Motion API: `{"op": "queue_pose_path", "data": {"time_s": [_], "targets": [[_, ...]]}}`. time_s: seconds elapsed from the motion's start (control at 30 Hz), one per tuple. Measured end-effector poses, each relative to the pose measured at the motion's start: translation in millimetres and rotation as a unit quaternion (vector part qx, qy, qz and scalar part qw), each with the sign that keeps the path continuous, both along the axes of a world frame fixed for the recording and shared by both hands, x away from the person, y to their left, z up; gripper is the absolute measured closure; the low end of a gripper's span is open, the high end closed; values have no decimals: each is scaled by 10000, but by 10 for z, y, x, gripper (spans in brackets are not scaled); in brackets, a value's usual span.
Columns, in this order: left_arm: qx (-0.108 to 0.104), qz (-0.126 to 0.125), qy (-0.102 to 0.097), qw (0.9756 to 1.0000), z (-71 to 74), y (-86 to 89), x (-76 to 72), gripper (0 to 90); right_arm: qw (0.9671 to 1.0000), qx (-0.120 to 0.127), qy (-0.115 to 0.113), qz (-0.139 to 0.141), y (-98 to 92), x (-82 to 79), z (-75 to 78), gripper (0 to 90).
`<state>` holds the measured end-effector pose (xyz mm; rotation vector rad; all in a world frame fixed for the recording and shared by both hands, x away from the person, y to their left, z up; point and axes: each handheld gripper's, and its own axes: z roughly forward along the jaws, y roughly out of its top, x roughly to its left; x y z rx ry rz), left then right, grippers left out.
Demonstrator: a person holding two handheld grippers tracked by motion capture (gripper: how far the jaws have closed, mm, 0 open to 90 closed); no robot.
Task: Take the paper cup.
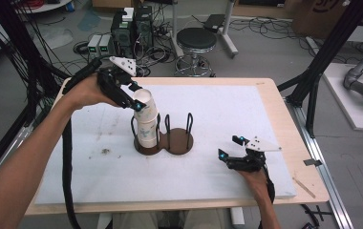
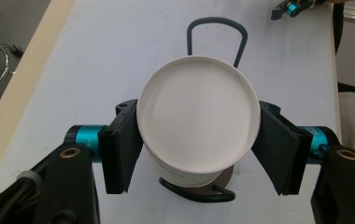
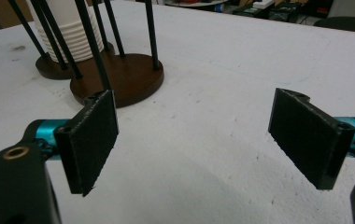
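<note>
Left gripper [image 1: 135, 97] pinching the top paper cup [image 1: 143, 99] just under its rim, one pad on each side; in the left gripper view both black pads [image 2: 119, 156] press flat on the cup wall [image 2: 175, 171], cup mouth facing the camera, inside white and empty. Landmark: brown two-bay cup holder [image 1: 177, 143], two joined round wooden bases with dark wire hoops. Held cup sits above the holder's left bay, at the top of a stack of white paper cups [image 1: 147, 129] standing in that bay, tilted a bit toward the person's left hand [image 1: 86, 90]. Whether the held cup is fully clear of the cup below, can't tell. Holder's right bay has bare hoops [image 1: 189, 125]. Holder rests on a white foam sheet [image 1: 218, 105] covering a wooden table [image 1: 270, 88].

Right gripper [image 1: 232, 148] right of the holder and nearer the person, low over the sheet, well apart from the holder, jaws spread wide, nothing between. Right gripper view: pads [image 3: 94, 140] far apart over bare white sheet [image 3: 203, 154], holder base [image 3: 124, 79] ahead-left, stack bottom [image 3: 70, 42] behind it.

Beyond the table, behind the holder: black stool [image 1: 196, 40], computer boxes [image 1: 132, 26], cables on floor.
</note>
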<state>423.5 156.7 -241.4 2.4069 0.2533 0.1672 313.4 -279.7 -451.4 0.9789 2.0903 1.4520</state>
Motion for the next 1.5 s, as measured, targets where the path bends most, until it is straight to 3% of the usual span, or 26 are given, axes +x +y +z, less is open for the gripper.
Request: {"op": "queue_pose_path", "data": {"time_s": [0.33, 0.37, 0.53, 0.6, 0.63, 0.67, 0.73, 0.9, 0.93, 1.03, 1.07, 1.1, 1.13, 1.17, 1.2, 1.23, 1.27, 1.33, 1.37, 1.4, 1.43, 1.47, 1.5], "targets": [[-81, 33, -47, 10000, 88, 36, -38, 361, 10000, -4, 4, 4, 0, 2, 0, 164], [-241, 64, -18, 9997, 100, 57, -62, 361, 10000, 1, 28, 1, 3, -1, 1, 164], [-483, 95, -64, 9988, 78, 109, -180, 360, 10000, -1, -1, -3, 0, 0, 0, 163], [-644, 91, -118, 9978, 73, 151, -268, 361, 10000, 19, 7, -4, -1, -1, 0, 164], [-886, 100, -137, 9959, 65, 193, -343, 361, 10000, 36, 15, -9, -3, -2, 0, 163], [-886, 100, -137, 9959, 65, 193, -343, 360, 10000, 39, 22, -18, -4, -3, 1, 163], [-1160, 50, -86, 9932, 35, 238, -420, 360, 10000, 36, 15, -20, -4, -3, 1, 163], [-1583, 38, -121, 9873, -93, 310, -635, 360, 10000, 15, -16, -24, 1, -7, 0, 163], [-1583, 38, -121, 9873, -93, 310, -635, 360, 10000, 15, -16, -24, 1, -7, 0, 163], [-1985, -115, -185, 9799, -171, 294, -778, 360, 10000, 30, -44, -29, -4, -13, 0, 164], [-1985, -115, -185, 9799, -171, 294, -778, 360, 10000, 27, -35, -14, -3, -12, 0, 163], [-2187, -170, -174, 9755, -234, 273, -834, 360, 10000, 22, -32, -6, -2, -11, 0, 163], [-2187, -170, -174, 9755, -234, 273, -834, 360, 10000, 22, -32, -6, -2, -11, 0, 163], [-2294, -216, -182, 9729, -316, 247, -885, 360, 10000, 17, -17, -9, -2, -8, 0, 163], [-2294, -216, -182, 9729, -316, 247, -885, 360, 10000, 17, -17, -9, -2, -8, 0, 163], [-2406, -254, -151, 9702, -416, 222, -929, 360, 10000, 34, -10, -12, -4, -9, 0, 163], [-2406, -254, -151, 9702, -416, 222, -929, 360, 10000, 44, 9, -27, -3, -12, 1, 164], [-2501, -272, -133, 9677, -523, 206, -966, 361, 10000, 45, -4, -27, -4, -11, 0, 163], [-2610, -294, -116, 9648, -630, 199, -998, 360, 10000, 41, -5, -18, -4, -9, 0, 164], [-2610, -294, -116, 9648, -630, 199, -998, 360, 10000, 32, 4, -14, -4, -8, 0, 163], [-2782, -290, -80, 9601, -736, 208, -1034, 360, 10000, 33, 8, -19, -3, -7, 0, 163], [-2782, -290, -80, 9601, -736, 208, -1034, 360, 10000, 33, 8, -19, -3, -7, 0, 163], [-2936, -296, -66, 9554, -838, 222, -1073, 360, 10000, 36, 13, -12, -3, -3, 0, 163]]}}
